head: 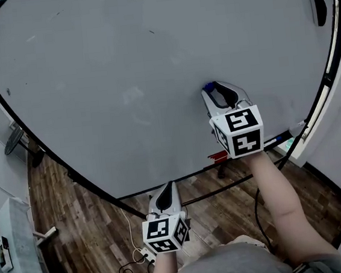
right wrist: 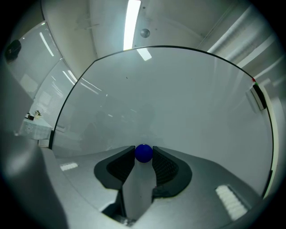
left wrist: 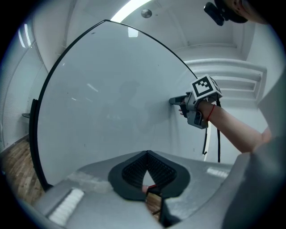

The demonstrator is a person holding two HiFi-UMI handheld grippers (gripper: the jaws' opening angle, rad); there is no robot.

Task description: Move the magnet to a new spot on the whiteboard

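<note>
The right gripper [head: 211,90] pinches the blue magnet [right wrist: 143,153] at its jaw tips. The magnet sits dead ahead of the jaws, right at the whiteboard [head: 122,77] face, in the board's right half and nearer the bottom edge than the top. The left gripper [left wrist: 146,155] is pressed together w/ nothing in it, below the bottom edge, so the right does the work; bare board lies left & up, prob. the way to go.

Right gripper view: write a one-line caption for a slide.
Right gripper pinching the blue magnet at the whiteboard.
</note>
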